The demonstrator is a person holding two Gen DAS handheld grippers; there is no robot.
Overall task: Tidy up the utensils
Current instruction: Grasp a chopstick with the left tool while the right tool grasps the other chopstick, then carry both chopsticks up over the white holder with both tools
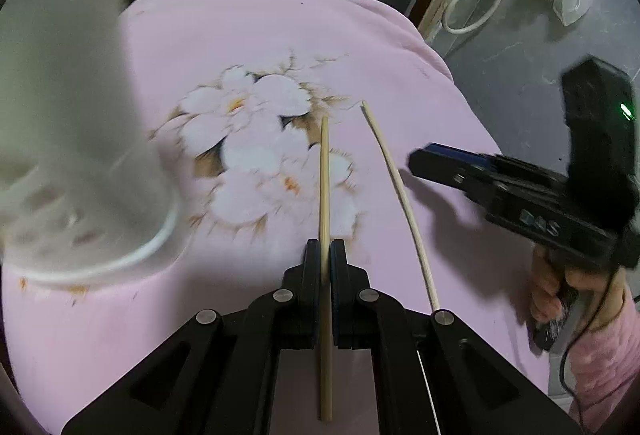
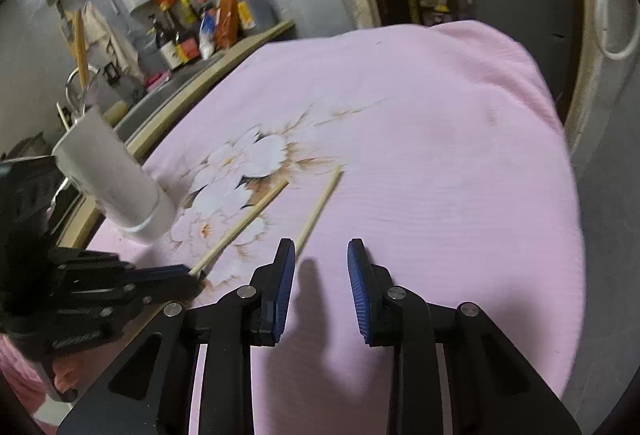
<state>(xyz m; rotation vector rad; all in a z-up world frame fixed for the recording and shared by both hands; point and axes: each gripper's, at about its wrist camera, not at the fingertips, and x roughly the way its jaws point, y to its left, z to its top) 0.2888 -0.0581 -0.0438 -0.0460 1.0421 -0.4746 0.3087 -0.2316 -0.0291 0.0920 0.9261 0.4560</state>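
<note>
Item: left gripper [image 1: 325, 251]. Its jaws are pressed narrow around one bamboo chopstick [image 1: 324, 171], gripped partway along, the thin tip pointing forward over the pink floral cloth [image 1: 240, 47].

Item: right gripper [image 2: 321, 267]. Its jaws stand wide with nothing between them, low over the cloth just beside the second chopstick [image 2: 320, 207], which lies flat.

Item: white utensil holder [image 2: 116, 187]. A tall cylinder, blurred; it appears tilted, base near the cloth's left edge, mouth facing away from us.

Handling, as we judge it: the held chopstick goes in thin end first, so we line it with the holder's mouth before letting go, and keep the holder steady.

Appearance: both chopsticks are pale, slender, tapered and unpainted; they lie near each other, not touching.
</note>
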